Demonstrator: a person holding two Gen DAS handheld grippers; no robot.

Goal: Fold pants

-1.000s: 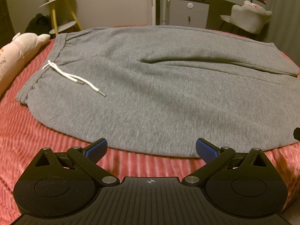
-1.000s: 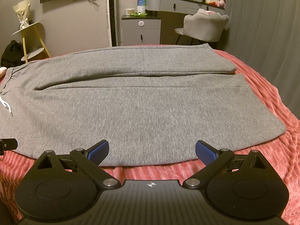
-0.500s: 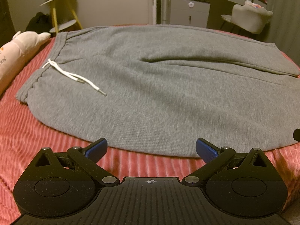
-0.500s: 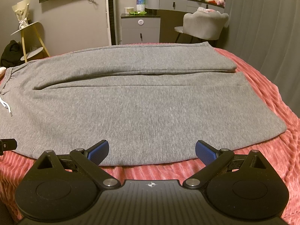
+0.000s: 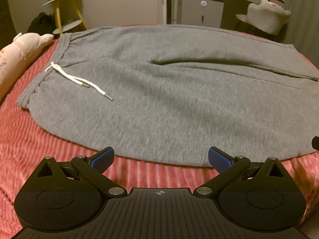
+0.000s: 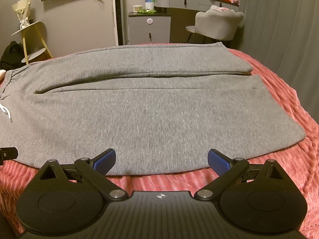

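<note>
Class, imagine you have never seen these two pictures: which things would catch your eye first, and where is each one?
The grey pants dominate, spread flat across the pink ribbed bedspread with one leg lying along the other. The white drawstring stands out at the waistband on the left. In the foreground, the left gripper and right gripper are open at the near hem, holding nothing.

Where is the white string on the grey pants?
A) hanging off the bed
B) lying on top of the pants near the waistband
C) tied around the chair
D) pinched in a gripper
B: the white drawstring lies loose on the grey pants beside the waistband.
</note>
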